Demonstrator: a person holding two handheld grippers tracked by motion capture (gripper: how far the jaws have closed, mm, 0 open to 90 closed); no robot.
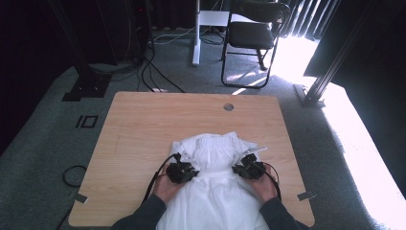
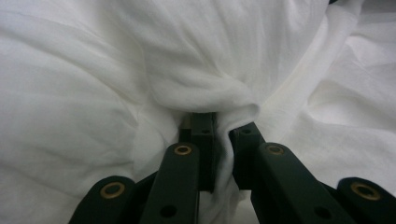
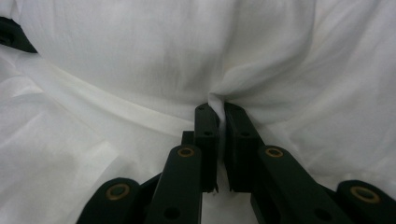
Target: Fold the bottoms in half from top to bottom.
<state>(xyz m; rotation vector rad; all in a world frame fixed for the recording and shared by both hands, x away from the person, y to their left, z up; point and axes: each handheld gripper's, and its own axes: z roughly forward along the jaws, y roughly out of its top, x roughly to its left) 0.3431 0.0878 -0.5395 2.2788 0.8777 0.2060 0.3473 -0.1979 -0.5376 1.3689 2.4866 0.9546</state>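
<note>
Black jaws rise closest to my left gripper's camera, and between them runs a pinched ridge of the white garment (image 2: 196,70); the left gripper (image 2: 223,122) is clamped on that fold, pads pressing cloth from both sides. My right gripper (image 3: 220,108) does the same on its side: its jaws stand nearly together with a thin pleat of the same fabric squeezed up between them.

From the high view, the garment (image 1: 218,158) lies on the near half of the wooden table (image 1: 143,124), its gathered waistband end pointing toward the table's far edge and its long body running back to the near edge, where it drops off between my forearms. My left gripper (image 1: 182,171) sits on the garment's left flank and my right gripper (image 1: 249,168) on its right flank, both a little nearer to me than the waistband (roughly level with each other).

I judge this to be the grasp stage of a fold or a spread: both sides are taken, nothing is laid yet. The next move calls for both hands to travel together, keeping the cloth evenly taut between them. If one hand leads, the fabric will skew or a pleat may slip out, since each grip holds only a small pinch.
</note>
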